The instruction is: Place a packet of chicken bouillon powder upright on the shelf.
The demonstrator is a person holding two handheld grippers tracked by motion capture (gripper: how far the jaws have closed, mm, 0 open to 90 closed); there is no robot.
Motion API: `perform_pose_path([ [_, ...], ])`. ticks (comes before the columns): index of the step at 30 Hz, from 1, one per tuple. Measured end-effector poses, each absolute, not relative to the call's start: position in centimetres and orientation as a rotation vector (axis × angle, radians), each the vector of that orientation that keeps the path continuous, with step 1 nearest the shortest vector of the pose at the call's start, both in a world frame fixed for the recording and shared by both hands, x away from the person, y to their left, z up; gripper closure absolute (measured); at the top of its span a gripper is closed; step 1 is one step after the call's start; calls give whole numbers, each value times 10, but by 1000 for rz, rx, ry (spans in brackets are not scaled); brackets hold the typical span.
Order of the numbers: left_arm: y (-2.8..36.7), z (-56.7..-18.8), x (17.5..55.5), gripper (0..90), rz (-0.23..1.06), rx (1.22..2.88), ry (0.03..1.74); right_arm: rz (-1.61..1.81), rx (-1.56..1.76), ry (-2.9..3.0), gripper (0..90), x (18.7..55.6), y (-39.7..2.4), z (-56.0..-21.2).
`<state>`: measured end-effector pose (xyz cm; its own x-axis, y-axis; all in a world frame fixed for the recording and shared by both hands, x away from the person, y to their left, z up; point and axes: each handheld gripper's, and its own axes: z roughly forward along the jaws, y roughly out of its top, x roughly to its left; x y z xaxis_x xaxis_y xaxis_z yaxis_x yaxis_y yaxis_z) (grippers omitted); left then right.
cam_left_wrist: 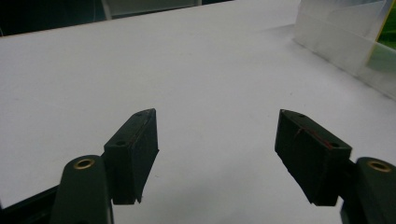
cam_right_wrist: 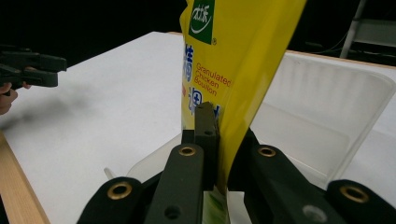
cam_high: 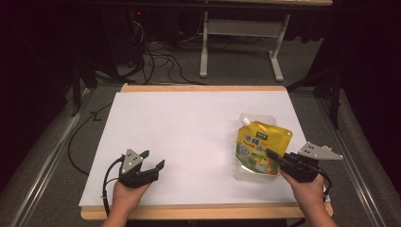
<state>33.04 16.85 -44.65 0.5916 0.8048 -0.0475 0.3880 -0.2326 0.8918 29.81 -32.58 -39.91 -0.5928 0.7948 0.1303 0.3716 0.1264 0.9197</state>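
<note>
Paper, white and broad, is seen spread over the wooden table (cam_high: 203, 211) on which both tongs are at work. At the left, the left gripper (cam_high: 153, 160) is held low over the sheet in the person's left hand (cam_high: 125, 194); its jaws are spread wide, and nothing is caught between them. In the left gripper view, bare white sheet (cam_left_wrist: 187, 70) is seen between and ahead of the two black pads (cam_left_wrist: 135, 154), and a clear plastic container (cam_left_wrist: 345, 37) is seen well ahead and off to the right of them. Further right, the right gripper (cam_high: 270, 153) is held in the right hand (cam_high: 307, 191), and its jaws are closed on the edge of a yellow pouch (cam_high: 260, 149). In the right gripper view, the pouch (cam_right_wrist: 233, 60) is seen rising straight up from between the pinched jaws, printed "Granulated Chicken Bouillon". The container (cam_right_wrist: 327, 107) is seen directly behind it, just beyond the jaw tips.
</note>
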Motion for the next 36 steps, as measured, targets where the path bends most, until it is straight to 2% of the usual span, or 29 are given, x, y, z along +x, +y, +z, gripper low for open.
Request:
perform_pose_path([
  [13,163,-446,329,305,512,1847,938,1452,1141,2017,869,288,-330,-413],
  [19,161,-443,326,305,479,1823,924,1412,1140,2025,812,285,-326,-412],
  [20,161,-442,325,306,481,1825,916,1399,1142,2021,757,284,-325,-412],
  [23,159,-441,324,306,476,1825,906,1399,1149,2014,707,284,-323,-412],
  [24,158,-440,323,306,475,1826,901,1398,1156,2003,643,282,-322,-410],
  [25,157,-440,322,306,472,1825,900,1398,1156,2003,643,282,-322,-410],
  [28,154,-439,320,305,468,1825,888,1381,1164,1969,505,277,-320,-407],
  [29,153,-438,320,305,467,1828,882,1381,1164,1969,505,277,-320,-407],
  [30,150,-438,318,306,466,1824,873,1385,1181,1950,450,274,-321,-405],
  [36,141,-434,315,306,449,1819,844,1398,1202,1913,387,265,-326,-399],
])
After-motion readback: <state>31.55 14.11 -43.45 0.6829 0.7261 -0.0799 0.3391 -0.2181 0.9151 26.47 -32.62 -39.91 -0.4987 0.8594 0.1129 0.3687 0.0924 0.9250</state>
